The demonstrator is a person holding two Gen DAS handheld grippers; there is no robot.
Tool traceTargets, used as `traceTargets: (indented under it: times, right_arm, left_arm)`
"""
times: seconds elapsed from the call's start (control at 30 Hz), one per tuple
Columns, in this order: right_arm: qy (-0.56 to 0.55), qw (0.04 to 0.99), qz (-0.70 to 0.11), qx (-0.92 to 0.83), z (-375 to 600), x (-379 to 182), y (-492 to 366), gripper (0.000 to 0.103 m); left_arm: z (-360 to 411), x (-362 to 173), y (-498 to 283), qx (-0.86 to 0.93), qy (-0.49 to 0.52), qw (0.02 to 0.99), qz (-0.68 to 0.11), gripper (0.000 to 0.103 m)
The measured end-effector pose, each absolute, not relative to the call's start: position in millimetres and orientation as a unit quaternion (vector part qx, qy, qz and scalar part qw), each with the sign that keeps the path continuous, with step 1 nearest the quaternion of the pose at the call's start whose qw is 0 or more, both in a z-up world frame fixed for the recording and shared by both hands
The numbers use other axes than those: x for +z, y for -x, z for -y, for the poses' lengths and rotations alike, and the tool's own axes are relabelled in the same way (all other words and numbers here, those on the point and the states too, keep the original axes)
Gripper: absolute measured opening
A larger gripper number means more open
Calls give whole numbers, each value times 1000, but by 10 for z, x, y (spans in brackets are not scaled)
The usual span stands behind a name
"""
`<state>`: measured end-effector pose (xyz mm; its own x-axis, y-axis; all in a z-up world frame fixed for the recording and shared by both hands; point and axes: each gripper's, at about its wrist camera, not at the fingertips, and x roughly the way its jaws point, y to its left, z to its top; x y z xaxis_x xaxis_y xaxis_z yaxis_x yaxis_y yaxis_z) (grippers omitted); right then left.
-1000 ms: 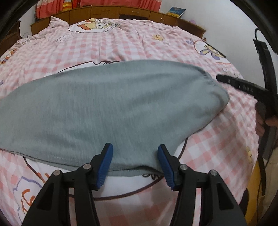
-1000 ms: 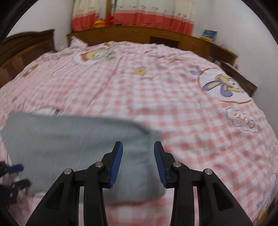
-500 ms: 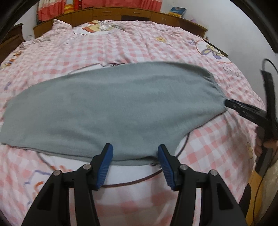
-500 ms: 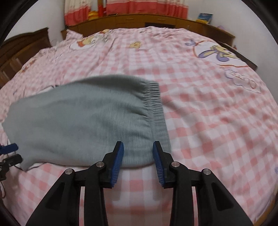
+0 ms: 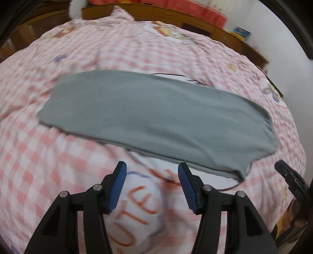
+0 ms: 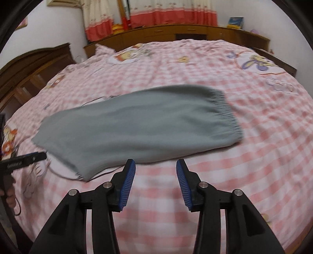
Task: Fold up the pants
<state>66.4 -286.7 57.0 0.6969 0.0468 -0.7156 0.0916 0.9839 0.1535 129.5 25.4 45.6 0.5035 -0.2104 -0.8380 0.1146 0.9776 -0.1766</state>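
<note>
From the left wrist view, the grey pants [image 5: 156,121] lie flat on the pink checked bedspread [image 5: 49,156], folded lengthwise into one long band that runs from upper left to lower right across the bed. The left gripper [image 5: 152,187] hovers just short of the near edge of the cloth, its blue-padded jaws standing apart with nothing between them but a printed cartoon patch of the bedspread. At the right edge of this view a black finger of the right gripper [image 5: 289,175] shows, close to the lower right corner of the pants. From the right wrist view, the pants [image 6: 140,129] lie ahead with the gathered elastic waistband [image 6: 227,111] at the right end. The right gripper [image 6: 155,182] sits just clear of the near edge of the cloth, its jaws opening and empty over the bedspread [image 6: 244,175]. The left gripper [image 6: 25,159] reaches in at the far left, close to the pants' left end. A wooden cabinet [image 6: 176,33] and red-trimmed curtains [image 6: 156,13] stand behind the bed.
</note>
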Motion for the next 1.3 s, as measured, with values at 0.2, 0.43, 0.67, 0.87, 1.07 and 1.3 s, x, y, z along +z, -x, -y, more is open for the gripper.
traceTargets:
  times: [0.2,0.43,0.67,0.87,1.07,1.3]
  right_arm:
    - [-84,915,-395,19,2422,655,-962,44]
    - [-59,908,-414,26,2039,513,-1198,44]
    - [-35,896,-442,22,1908,176,-1276,45]
    - [-39,903,-427,31,1943,111,-1253,47]
    - [-33,908,-416,30,1905,89,-1240,47]
    - [-44,903,-426,30,1916,130,-1249,47]
  left_arm:
    - [-656,331,-1381,-67,121,857,-497,57]
    - [-793,226,-1534,-64,164,849,-499,61]
    - [-877,154,-1672,-67,210,848,-482,67]
    - [-1058,117,-1772,-67,277,843,-457,67]
    - [-1297,119,-1817,-59,349,834,-423,67]
    - [-1492,118,-1932,-40,397,823,-405,67]
